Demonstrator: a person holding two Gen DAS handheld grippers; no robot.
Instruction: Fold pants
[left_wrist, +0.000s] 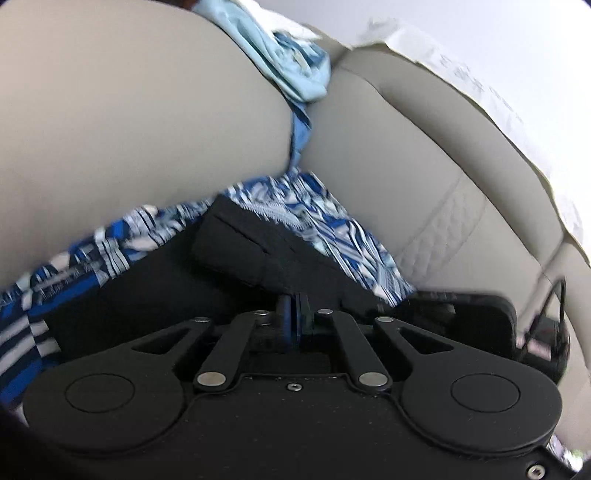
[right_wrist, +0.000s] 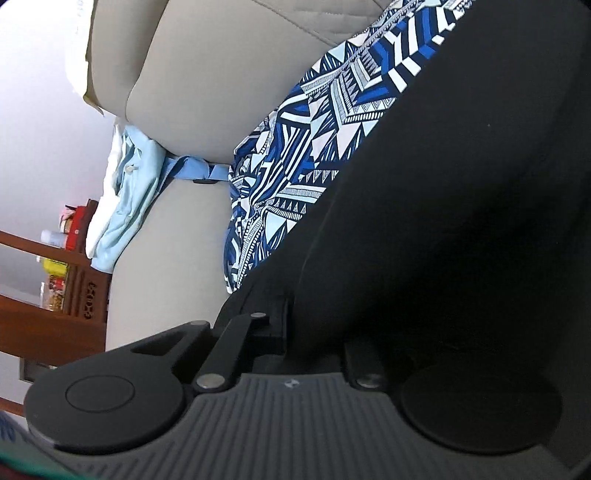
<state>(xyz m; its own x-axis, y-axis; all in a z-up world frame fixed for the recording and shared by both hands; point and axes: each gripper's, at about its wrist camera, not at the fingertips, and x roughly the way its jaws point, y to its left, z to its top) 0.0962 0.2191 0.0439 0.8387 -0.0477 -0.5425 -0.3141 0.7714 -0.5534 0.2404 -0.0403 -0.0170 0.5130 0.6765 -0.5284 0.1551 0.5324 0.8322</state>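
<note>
Two grippers sit low against the black pants (left_wrist: 147, 295), which lie on a blue-and-white patterned cloth (left_wrist: 332, 221) spread over a beige sofa (left_wrist: 129, 129).

In the left wrist view we see the left gripper (left_wrist: 294, 314) with its two blue-padded fingertips (left_wrist: 284, 314) pressed together at the centre — no gap shows between them. Whether a fold of black fabric is pinched there we cannot tell; the pants lie directly ahead of the tips, and a folded black edge (left_wrist: 240, 240) rises toward 11 o'clock. The patterned cloth runs in a band from 8 o'clock up to the middle and down toward 3 o'clock. A light blue garment (left_wrist: 295, 74) is tucked into the crease between the cushions at 12 o'clock. At 3 o'clock we see the dark body of the other gripper (left_wrist: 461, 314) with a cable.

In the right wrist view the pants (right_wrist: 461, 184) fill the frame from 1 to 5 o'clock and drape over the right gripper (right_wrist: 291, 325); only its left finger (right_wrist: 280, 321) shows, against the fabric, so we cannot tell how far the jaws stand apart. The patterned cloth (right_wrist: 314, 140) lies toward 12 o'clock, the light blue garment (right_wrist: 129, 184) toward 9 o'clock, and beyond it a wooden shelf (right_wrist: 55, 325) with small bottles.
</note>
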